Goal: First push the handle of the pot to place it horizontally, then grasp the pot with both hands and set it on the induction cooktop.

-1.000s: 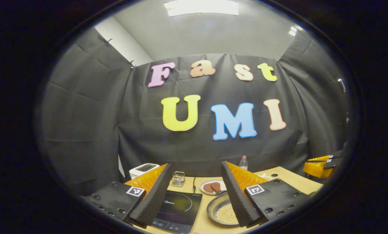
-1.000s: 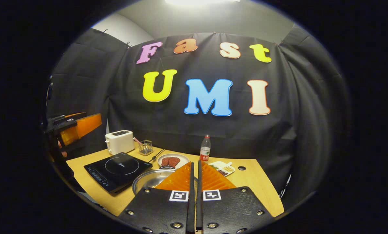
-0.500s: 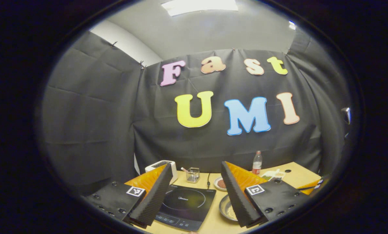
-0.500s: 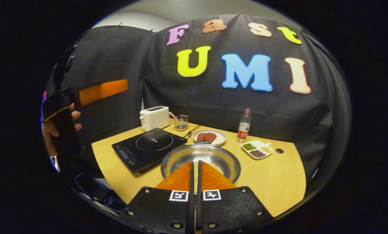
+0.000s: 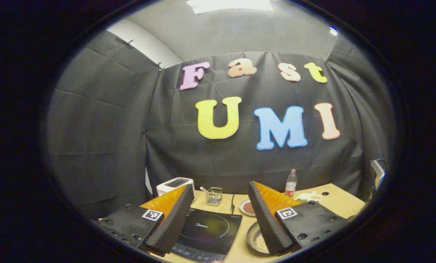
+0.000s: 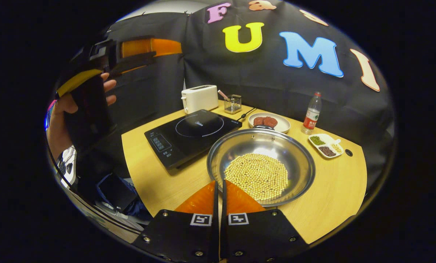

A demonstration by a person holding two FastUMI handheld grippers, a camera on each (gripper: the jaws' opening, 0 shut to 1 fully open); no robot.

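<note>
the table is crowded, so a sloppy shove could slide the pot of beans into the meat plate behind it. the pot sits just right of the induction cooktop, and its handle is hard to make out. right claw is pressed together near the rim, left claw spread wide, holding nothing.

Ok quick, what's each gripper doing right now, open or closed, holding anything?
Left gripper: open, holding nothing, up above the cooktop.
Right gripper: closed, empty, at the near rim of the pot.
</note>
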